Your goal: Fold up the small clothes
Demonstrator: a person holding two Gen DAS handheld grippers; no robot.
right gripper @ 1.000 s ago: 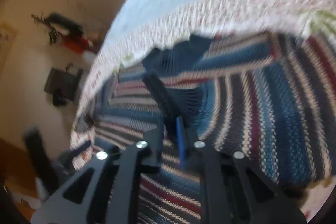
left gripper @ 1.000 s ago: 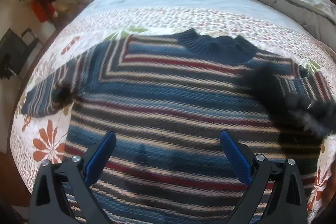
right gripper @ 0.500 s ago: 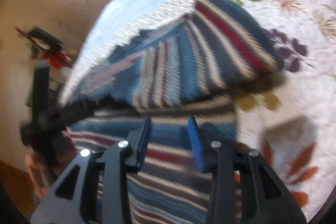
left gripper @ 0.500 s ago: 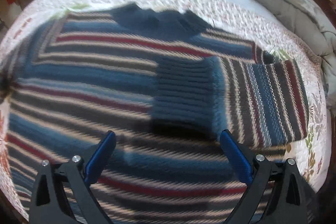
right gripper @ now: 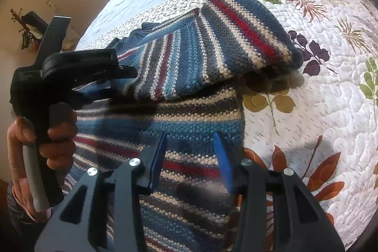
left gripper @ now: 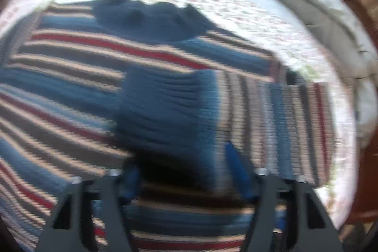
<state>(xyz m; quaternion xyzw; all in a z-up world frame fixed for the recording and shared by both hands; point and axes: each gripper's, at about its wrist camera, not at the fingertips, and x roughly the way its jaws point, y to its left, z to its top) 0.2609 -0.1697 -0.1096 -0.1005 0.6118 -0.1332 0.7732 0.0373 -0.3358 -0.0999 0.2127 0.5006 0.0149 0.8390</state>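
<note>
While the striped sweater lies flat on the flowered quilt, one sleeve is folded across its chest, the ribbed blue cuff resting below the navy collar. Over the sweater's lower part, the left gripper points down at that cuff; its jaws have just been closing, yet the view is blurred and I cannot tell whether they pinch the knit. Nearer the sweater's side edge, the right gripper hovers with jaws that have just been opening, parted, nothing clamped. A hand grips the left tool's handle beside the sweater.
</note>
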